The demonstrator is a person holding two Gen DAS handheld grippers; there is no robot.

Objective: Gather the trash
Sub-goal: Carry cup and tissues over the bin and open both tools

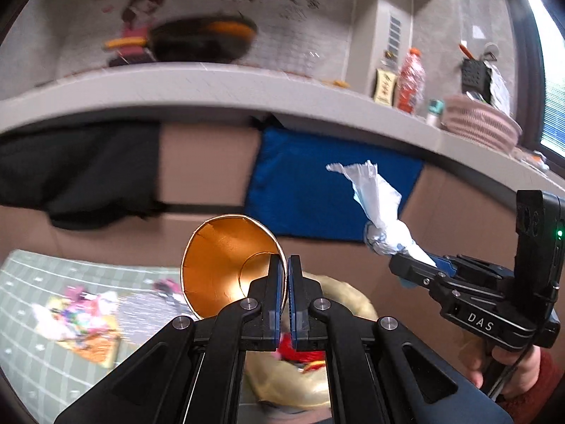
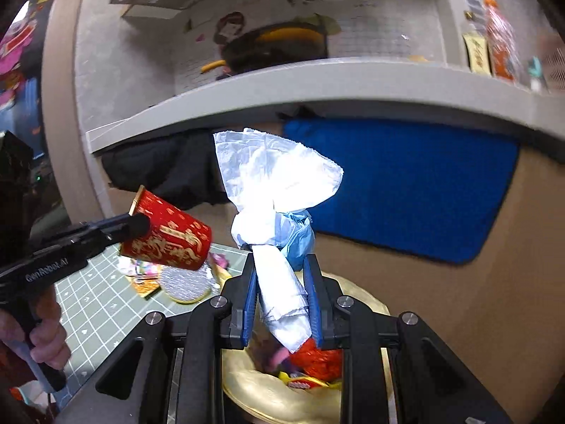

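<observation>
Both loads look ready to drop into the gold-lined trash bin (image 2: 268,392) just below the grippers. To do it well, each should be centred over the opening before its fingers part, so nothing lands on the green grid mat (image 2: 91,304) at left. The left gripper (image 1: 286,282) is pressed nearly together, pinching the wall of a red paper cup with gold lettering and a gold inside (image 1: 222,268). The right gripper (image 2: 282,300) is partly spread, clamping a crumpled white tissue wad knotted with blue plastic (image 2: 279,212).
</observation>
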